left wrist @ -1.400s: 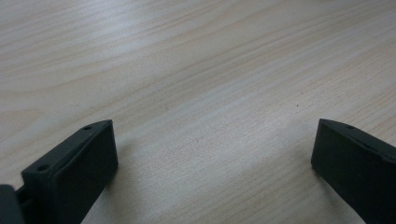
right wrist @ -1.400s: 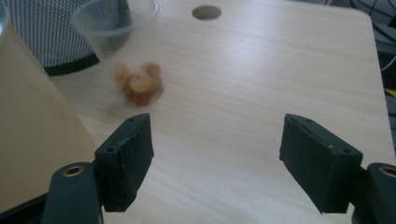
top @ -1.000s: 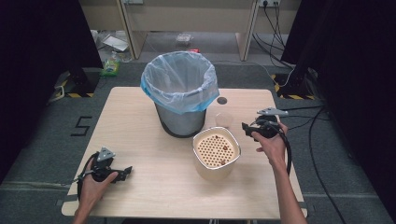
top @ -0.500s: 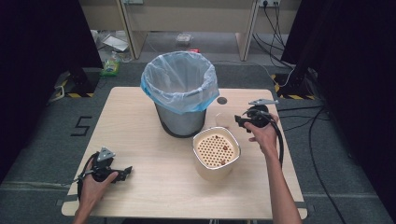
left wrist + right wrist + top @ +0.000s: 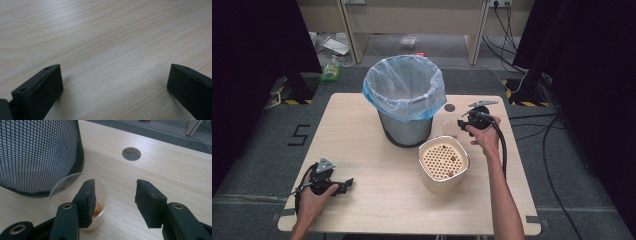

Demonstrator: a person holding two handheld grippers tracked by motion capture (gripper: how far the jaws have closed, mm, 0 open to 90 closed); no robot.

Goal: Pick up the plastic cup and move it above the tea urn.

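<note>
Clear cup (image 5: 78, 202) holds orange bits; right gripper (image 5: 113, 200) fingers spread, closing, astride rim; left gripper (image 5: 343, 184) fingers spread.

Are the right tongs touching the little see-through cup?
Cannot tell. In the right gripper view the right tongs have one jaw overlapping the clear cup's rim, with no plain gap or contact.
</note>
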